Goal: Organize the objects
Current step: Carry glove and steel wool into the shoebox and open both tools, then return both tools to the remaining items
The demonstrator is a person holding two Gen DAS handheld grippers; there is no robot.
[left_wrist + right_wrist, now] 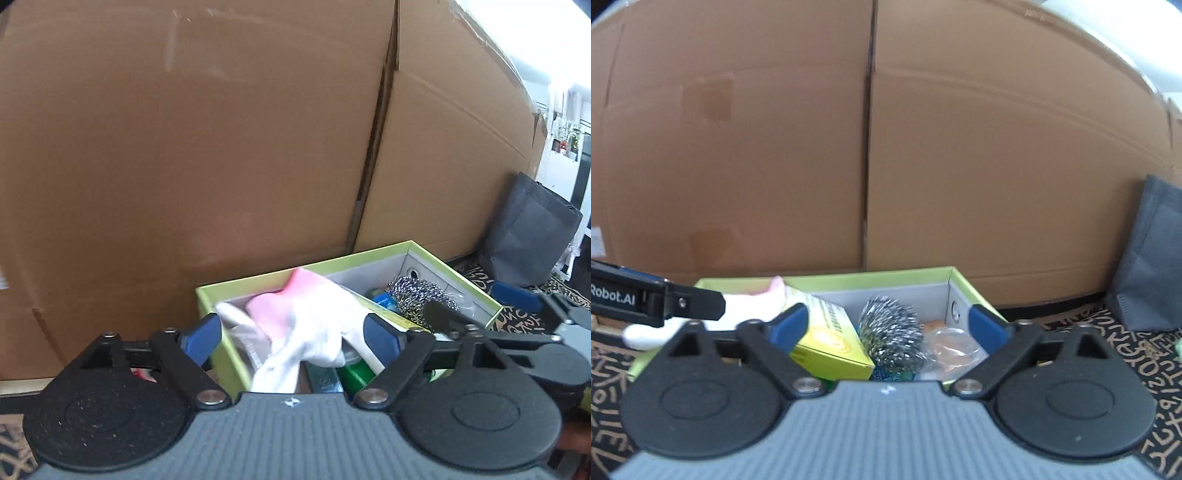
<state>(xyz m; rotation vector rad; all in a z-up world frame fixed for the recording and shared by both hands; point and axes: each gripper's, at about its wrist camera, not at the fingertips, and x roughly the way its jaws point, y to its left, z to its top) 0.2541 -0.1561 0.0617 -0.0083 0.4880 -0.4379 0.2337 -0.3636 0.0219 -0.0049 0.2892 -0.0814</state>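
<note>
Green box [886, 275] with 1 glove [310, 325], 1 steel scourer [890, 332]; 2 grippers [291, 338] [890, 328] spread wide, empty.

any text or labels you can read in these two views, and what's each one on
"Robot.AI" in white letters, on the black side of the left gripper where it enters the right wrist view.
Green print on the yellow-green carton inside the green box: too blurred to read.
Tan letter-like marks on the dark mat: a decorative pattern, no readable words.
Label on the blue packet in the box: too small to read.
</note>
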